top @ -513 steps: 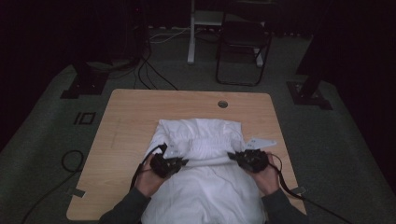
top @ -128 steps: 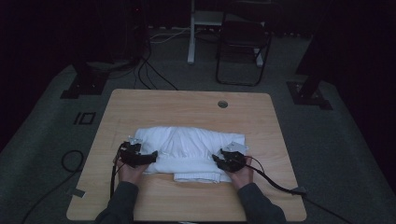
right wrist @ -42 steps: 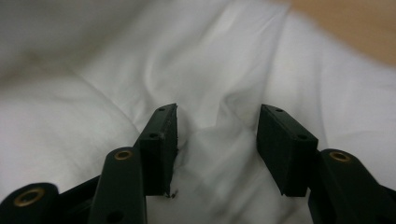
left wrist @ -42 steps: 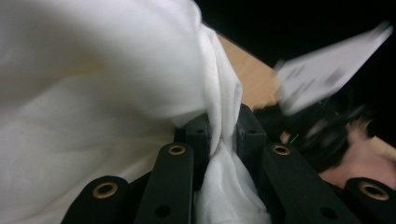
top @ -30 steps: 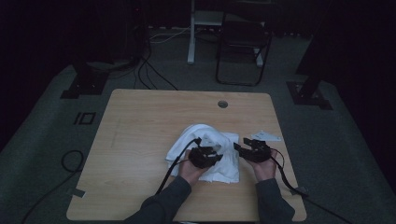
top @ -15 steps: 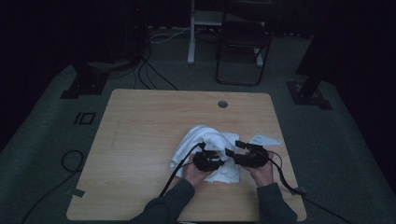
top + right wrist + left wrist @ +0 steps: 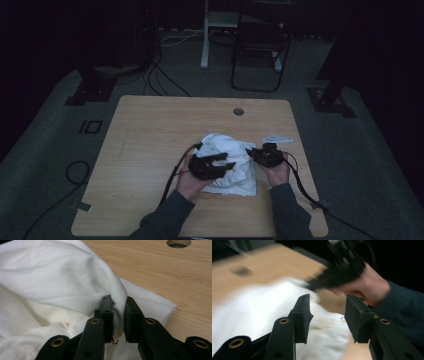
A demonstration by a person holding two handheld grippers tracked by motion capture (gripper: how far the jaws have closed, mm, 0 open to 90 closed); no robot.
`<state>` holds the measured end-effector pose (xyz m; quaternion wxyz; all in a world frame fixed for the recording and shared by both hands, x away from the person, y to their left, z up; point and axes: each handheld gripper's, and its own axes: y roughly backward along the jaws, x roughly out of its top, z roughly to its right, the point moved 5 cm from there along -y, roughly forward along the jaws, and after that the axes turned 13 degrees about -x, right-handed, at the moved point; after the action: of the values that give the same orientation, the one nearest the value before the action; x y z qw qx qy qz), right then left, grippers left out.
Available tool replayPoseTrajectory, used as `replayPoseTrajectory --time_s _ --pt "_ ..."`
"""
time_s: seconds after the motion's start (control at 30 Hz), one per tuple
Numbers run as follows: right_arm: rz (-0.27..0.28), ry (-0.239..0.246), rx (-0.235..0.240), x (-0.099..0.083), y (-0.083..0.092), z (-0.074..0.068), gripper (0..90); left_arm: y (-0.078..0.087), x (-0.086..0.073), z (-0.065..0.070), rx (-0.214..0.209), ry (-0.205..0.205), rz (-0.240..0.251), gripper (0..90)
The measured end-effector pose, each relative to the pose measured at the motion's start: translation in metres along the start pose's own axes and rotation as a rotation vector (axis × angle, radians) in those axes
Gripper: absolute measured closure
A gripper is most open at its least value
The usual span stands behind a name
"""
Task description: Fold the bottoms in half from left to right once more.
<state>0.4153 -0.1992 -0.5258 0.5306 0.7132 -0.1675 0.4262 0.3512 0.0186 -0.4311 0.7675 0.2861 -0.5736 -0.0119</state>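
Observation:
A white cloth (image 7: pixel 239 161) lies bunched in a small pile on the wooden table (image 7: pixel 150 145), right of centre. My left gripper (image 7: pixel 226 167) hovers over the pile's left side; its jaws have just been opening. In the left gripper view they stand apart (image 7: pixel 328 315), nothing between them, the blurred cloth (image 7: pixel 257 315) below. My right gripper (image 7: pixel 253 153) sits at the pile's right edge. Its jaws have just been closing and now pinch a raised fold of the cloth (image 7: pixel 75 282) between the pads (image 7: pixel 118 316).
A round cable hole (image 7: pixel 238 111) is in the table's far edge, also seen from the right gripper (image 7: pixel 178 243). Cables trail from both grippers over the near edge. A dark chair (image 7: pixel 260 40) and stand bases sit on the floor beyond.
The left gripper has let go of the cloth, risen and drawn left with its jaws parting. The right gripper has shifted to the cloth's right edge and closed on a fold.

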Motion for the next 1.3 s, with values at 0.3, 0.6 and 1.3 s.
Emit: replayPoseTrajectory --time_s 0.3,0.6,1.3 --pt "-0.022 0.009 -0.015 -0.002 -0.008 0.006 76.1 -0.009 -0.034 -0.103 0.058 0.235 -0.102 68.4" --pt "0.006 0.039 -0.092 0.000 0.012 0.010 58.8 -0.062 -0.080 -0.084 -0.015 0.244 -0.225 77.2" --pt "0.072 0.046 -0.232 0.028 0.021 0.014 86.4 -0.048 -0.067 -0.067 0.055 0.125 -0.198 64.3"
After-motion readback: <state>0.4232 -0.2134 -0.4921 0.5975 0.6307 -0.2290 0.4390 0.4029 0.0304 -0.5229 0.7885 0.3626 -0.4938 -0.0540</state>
